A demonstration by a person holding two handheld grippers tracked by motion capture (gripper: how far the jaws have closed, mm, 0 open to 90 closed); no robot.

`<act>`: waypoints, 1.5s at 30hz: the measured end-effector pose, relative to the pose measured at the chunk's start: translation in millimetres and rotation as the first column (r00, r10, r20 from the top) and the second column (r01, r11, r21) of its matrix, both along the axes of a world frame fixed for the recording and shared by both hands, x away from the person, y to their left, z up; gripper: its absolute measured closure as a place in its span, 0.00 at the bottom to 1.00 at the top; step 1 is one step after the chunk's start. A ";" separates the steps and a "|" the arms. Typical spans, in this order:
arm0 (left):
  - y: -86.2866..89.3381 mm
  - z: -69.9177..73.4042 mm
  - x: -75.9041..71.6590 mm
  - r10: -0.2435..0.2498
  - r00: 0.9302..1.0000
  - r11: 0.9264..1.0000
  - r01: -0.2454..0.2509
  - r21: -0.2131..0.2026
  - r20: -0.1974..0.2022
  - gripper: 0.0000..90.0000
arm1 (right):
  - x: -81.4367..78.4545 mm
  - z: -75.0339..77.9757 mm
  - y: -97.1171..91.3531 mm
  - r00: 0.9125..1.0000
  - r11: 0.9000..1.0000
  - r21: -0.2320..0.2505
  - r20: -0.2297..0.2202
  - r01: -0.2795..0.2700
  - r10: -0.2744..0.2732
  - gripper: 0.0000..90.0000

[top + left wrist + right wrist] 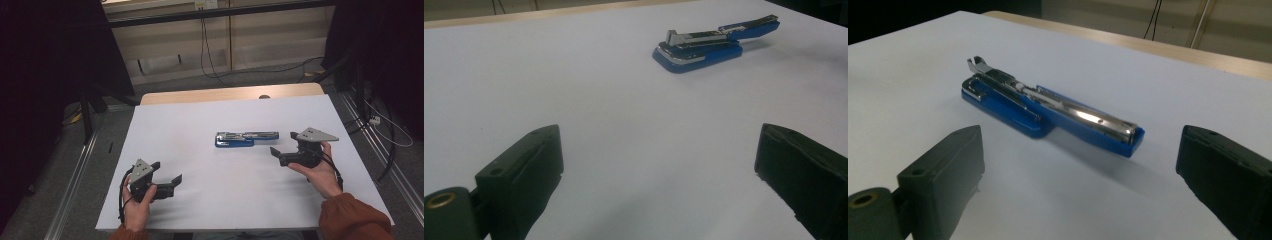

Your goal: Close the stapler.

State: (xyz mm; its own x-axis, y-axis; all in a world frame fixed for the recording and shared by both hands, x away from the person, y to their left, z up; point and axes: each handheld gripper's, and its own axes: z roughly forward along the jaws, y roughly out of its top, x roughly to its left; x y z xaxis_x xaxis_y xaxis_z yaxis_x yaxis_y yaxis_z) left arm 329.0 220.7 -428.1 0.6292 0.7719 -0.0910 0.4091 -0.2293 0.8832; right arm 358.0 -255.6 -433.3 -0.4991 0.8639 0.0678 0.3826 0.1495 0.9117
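Lying flung open near the middle of the white table (pixel 200 115), the blue stapler (pixel 247 138) has its metal-railed top arm swung out flat past the base, so it stretches in one long line across the table and offers a low, narrow shape to grab. That seems to be why the right gripper (pixel 283 145) sits just beside the stapler's outer end with its jaws spread wide and nothing between them, aimed along the table toward it; in the right gripper view the open arm lies close ahead between the two black jaws. The left gripper (pixel 167 172) rests well apart, toward the near left of the table, its jaws also apart and holding nothing, perhaps waiting to steady the base once the other takes hold. Nothing lies on the sheet between either gripper and the stapler, so the way in looks free. Beyond the far edge a bare strip of wood (pixel 200 95) shows, and cables (pixel 207 55) hang down by the back wall, well clear of the work
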 end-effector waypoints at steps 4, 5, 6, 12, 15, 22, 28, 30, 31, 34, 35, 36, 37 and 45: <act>-2.6 -1.2 1.4 -0.009 1.000 1.000 0.009 0.009 -0.011 0.06 | -5.4 -3.8 -6.4 1.000 1.000 -0.007 -0.023 0.012 -0.012 0.09; -3.4 -1.1 2.1 -0.018 1.000 1.000 0.018 0.013 -0.007 0.06 | -6.5 -4.2 -8.6 1.000 1.000 -0.006 -0.023 0.018 -0.018 0.09; -5.1 -1.3 2.9 -0.020 1.000 1.000 0.020 0.014 -0.004 0.06 | -7.5 -4.3 -11.0 0.999 1.000 -0.005 -0.022 0.027 -0.028 0.10; -16.6 -2.5 13.7 -0.026 1.000 0.999 0.026 0.031 0.009 0.05 | -11.3 -3.8 -21.3 0.998 0.999 -0.009 -0.031 0.051 -0.051 0.16; -24.0 -0.8 18.5 -0.050 0.999 0.999 0.050 0.019 0.000 0.05 | -9.5 -5.5 -22.8 0.998 0.999 -0.016 -0.032 0.052 -0.053 0.21; -41.2 6.1 20.8 -0.109 0.994 0.994 0.108 0.025 0.026 0.05 | -4.9 -10.2 -16.6 0.998 0.998 -0.058 -0.051 0.021 -0.024 0.29; -57.5 11.0 33.3 -0.119 0.992 0.993 0.117 0.030 0.043 0.05 | -2.6 -10.7 -11.6 0.999 0.997 -0.072 -0.044 0.005 -0.008 0.40; -65.0 10.5 39.3 -0.131 0.991 0.991 0.130 0.033 0.035 0.05 | -2.8 -9.3 -11.4 1.000 0.998 -0.068 -0.027 0.010 -0.012 0.47; -67.7 10.2 41.6 -0.136 0.990 0.990 0.134 0.040 0.035 0.05 | -2.2 -8.2 -11.9 1.000 0.998 -0.055 -0.021 0.009 -0.011 0.52; -80.5 8.4 50.0 -0.171 0.985 0.984 0.169 0.054 0.036 0.06 | -0.2 -7.5 -12.1 0.999 0.999 -0.048 -0.032 0.002 -0.004 0.56; -84.7 8.3 52.5 -0.197 0.980 0.980 0.195 0.048 0.032 0.06 | 0.6 -7.9 -12.2 0.999 0.999 -0.047 -0.036 -0.003 0.001 0.59; -88.6 8.6 55.2 -0.213 0.976 0.976 0.211 0.059 0.033 0.06 | 1.6 -8.6 -11.9 0.999 0.999 -0.047 -0.044 -0.004 0.002 0.59; -92.7 8.4 58.0 -0.214 0.976 0.975 0.212 0.063 0.033 0.06 | 2.5 -9.4 -11.5 0.999 0.999 -0.051 -0.053 -0.002 -0.001 0.60; -113.4 4.5 83.3 -0.189 0.981 0.981 0.187 0.049 0.047 0.08 | 9.0 -12.7 -6.7 0.996 0.995 -0.082 -0.080 -0.049 0.042 0.75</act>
